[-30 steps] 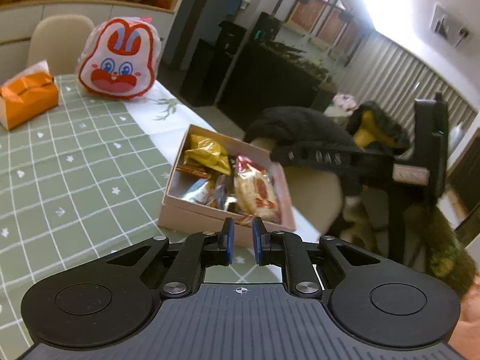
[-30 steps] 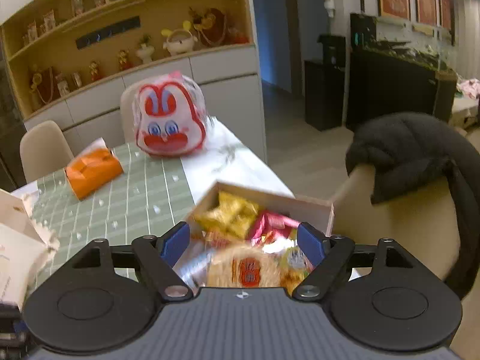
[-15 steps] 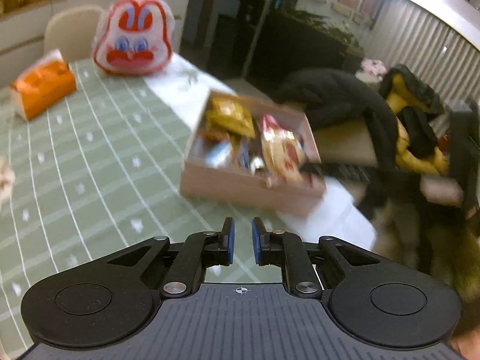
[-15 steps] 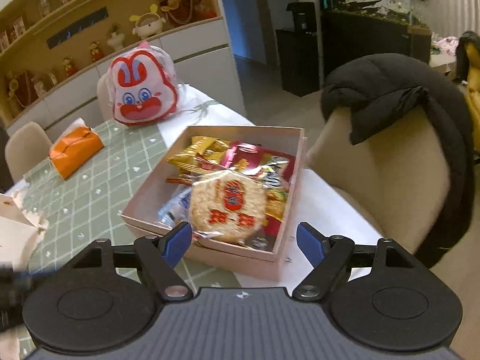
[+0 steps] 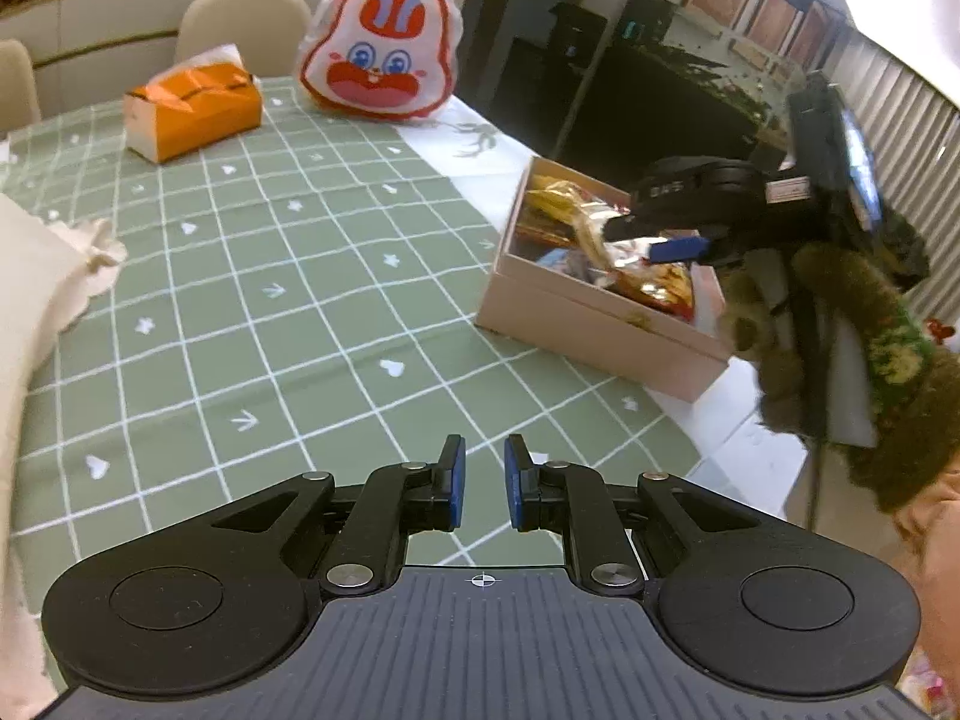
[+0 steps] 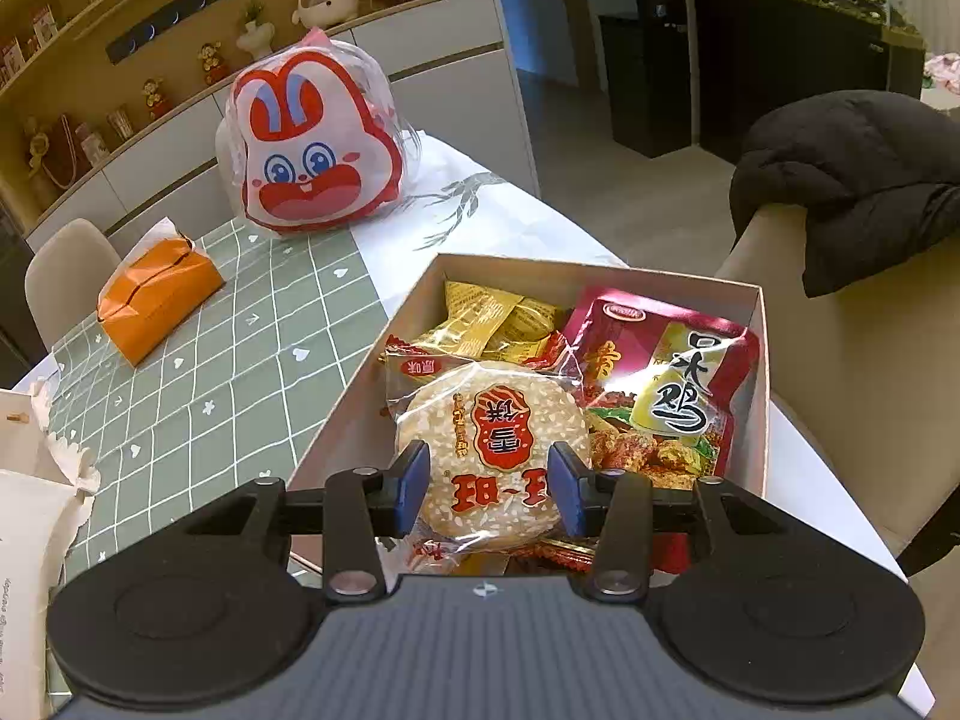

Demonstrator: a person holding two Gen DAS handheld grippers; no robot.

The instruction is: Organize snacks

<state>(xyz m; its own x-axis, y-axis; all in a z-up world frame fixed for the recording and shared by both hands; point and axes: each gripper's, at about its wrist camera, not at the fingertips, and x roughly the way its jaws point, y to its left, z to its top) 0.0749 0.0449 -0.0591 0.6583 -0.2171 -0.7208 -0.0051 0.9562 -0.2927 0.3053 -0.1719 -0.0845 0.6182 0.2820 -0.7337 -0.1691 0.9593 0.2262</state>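
Note:
An open pink box (image 6: 600, 273) on the table's right end holds several snack packets: a round sesame cracker packet (image 6: 498, 420) on top, a red packet (image 6: 678, 378) and yellow packets (image 6: 492, 318). My right gripper (image 6: 489, 480) is low over the cracker packet and its jaws are closing. The cracker is wider than the gap, and I see no pad pressing on it. In the left wrist view the box (image 5: 600, 330) lies to the right with the right gripper (image 5: 678, 249) reaching into it. My left gripper (image 5: 483, 480) is shut and holds nothing, over the green checked cloth.
A rabbit-face bag (image 6: 312, 150) and an orange tissue box (image 6: 156, 294) stand at the table's far end. A white paper bag (image 5: 30, 300) lies at the left. A chair with a black jacket (image 6: 852, 180) is close beside the box. A fuzzy brown sleeve (image 5: 840, 330) holds the right gripper.
The right gripper has dropped closer over the box and its jaws have narrowed from wide to a small gap. The left gripper has swung left and sunk; the box now lies to its right.

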